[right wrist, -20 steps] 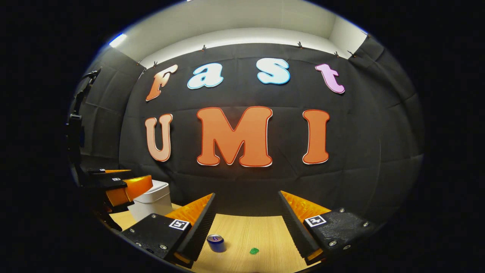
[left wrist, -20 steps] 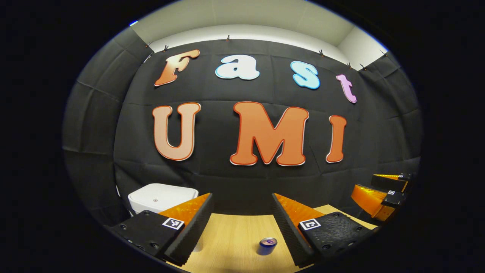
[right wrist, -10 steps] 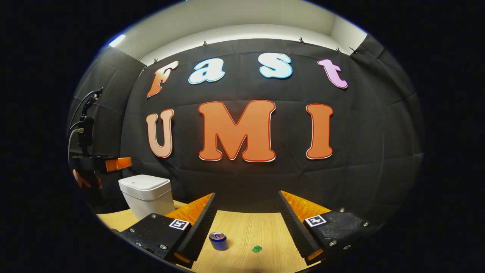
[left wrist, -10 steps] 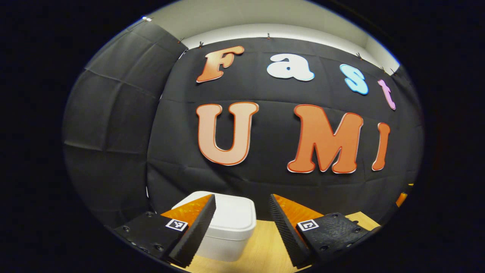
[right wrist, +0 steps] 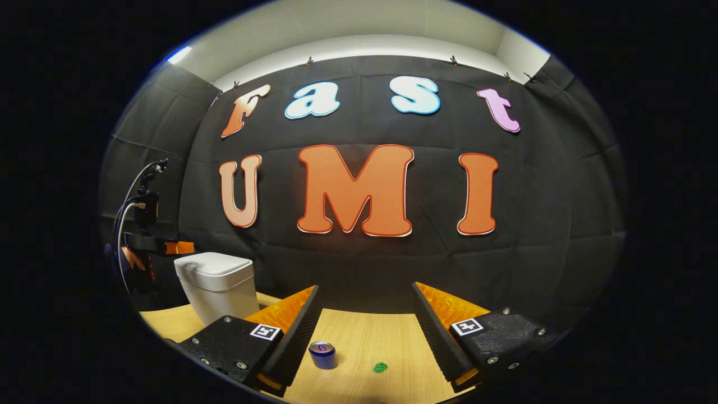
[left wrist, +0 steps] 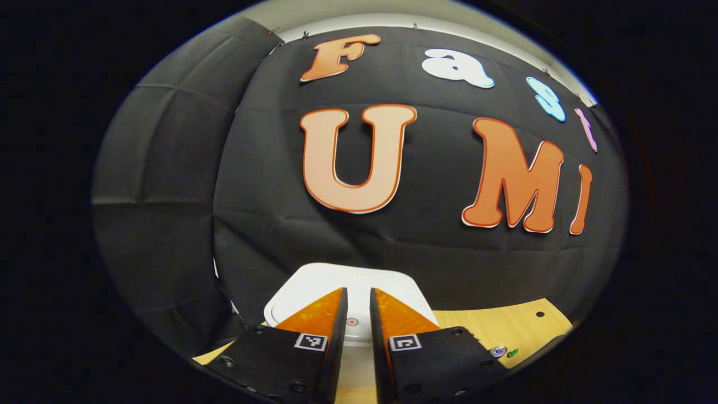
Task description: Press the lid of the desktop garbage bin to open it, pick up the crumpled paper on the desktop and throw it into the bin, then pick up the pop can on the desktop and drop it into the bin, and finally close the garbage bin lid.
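Observation:
The white bin (left wrist: 314, 283) stands at the table's left end with its lid down. My left gripper (left wrist: 358, 292) hovers just over the lid, its fingers drawn together to a narrow slit with nothing between them; a small red dot (left wrist: 351, 322) on the lid shows through the slit. In the right gripper view the bin (right wrist: 216, 286) is at far left, with the left gripper (right wrist: 178, 247) above its lid. My right gripper (right wrist: 364, 289) is open above the table. Below it stands a blue pop can (right wrist: 322, 354), upright, with a small green crumpled paper (right wrist: 380, 367) beside it.
The wooden table (right wrist: 364, 336) runs up to the black cloth wall. A hand (right wrist: 132, 261) and a cable (right wrist: 126, 207) show at the left behind the bin. In the left gripper view the can (left wrist: 498, 351) and paper (left wrist: 512, 353) lie far right.
My left gripper swung left from over the can to above the bin lid, and its fingers closed from wide open to a narrow slit. The right gripper barely moved.

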Demonstrator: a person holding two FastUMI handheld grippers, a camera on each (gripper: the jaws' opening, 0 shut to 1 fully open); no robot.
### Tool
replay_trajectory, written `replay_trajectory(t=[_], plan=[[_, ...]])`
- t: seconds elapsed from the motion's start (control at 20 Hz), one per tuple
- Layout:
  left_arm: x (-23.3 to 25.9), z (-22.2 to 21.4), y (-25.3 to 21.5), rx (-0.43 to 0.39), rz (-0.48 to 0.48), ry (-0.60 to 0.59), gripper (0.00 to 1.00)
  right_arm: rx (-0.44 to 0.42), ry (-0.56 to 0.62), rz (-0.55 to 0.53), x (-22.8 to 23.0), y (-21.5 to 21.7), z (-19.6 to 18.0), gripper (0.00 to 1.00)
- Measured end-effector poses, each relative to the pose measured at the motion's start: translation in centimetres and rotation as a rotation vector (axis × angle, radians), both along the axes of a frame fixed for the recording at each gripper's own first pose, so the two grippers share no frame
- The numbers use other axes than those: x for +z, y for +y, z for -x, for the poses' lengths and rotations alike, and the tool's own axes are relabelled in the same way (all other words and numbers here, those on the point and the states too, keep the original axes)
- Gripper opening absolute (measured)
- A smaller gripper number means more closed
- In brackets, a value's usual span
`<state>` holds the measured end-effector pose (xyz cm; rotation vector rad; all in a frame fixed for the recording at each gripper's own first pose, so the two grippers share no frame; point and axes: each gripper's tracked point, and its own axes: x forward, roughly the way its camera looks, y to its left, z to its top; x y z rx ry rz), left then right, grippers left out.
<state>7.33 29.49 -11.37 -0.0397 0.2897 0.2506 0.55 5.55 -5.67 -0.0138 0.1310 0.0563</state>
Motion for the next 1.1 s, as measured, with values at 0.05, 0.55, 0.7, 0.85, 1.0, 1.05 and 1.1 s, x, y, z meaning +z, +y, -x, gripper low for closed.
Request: replay_trajectory(t=[0.05,0.55,0.7,0.85,1.0,1.05,1.1], plan=[[-0.7,-0.1,0.2,-0.003,0.007,0.016,0.22,-0.006,0.003,0.002,-0.1,-0.2,0.0,0.94],[-3.4,0.1,0.6,0.010,0.074,0.069,0.06,-0.029,0.053,0.026,-2.0,-0.6,0.2,0.95],[-3.9,0.4,0.4,0.013,0.073,0.087,0.01,-0.016,0.064,0.027,-2.3,-0.2,0.2,0.95],[-4.4,0.4,0.1,0.013,0.018,0.143,0.01,-0.006,0.055,0.028,-2.1,0.1,0.2,0.94],[-3.7,0.5,0.3,0.018,-0.026,0.150,0.01,-0.003,0.049,0.029,-1.9,0.1,0.3,0.95],[-2.9,0.2,0.2,0.008,-0.048,0.114,0.01,-0.004,0.048,0.023,-1.8,-0.1,0.3,0.94],[-1.7,0.1,0.5,0.020,-0.082,0.091,0.01,-0.007,0.044,0.023,-1.6,-0.3,0.3,0.95]])
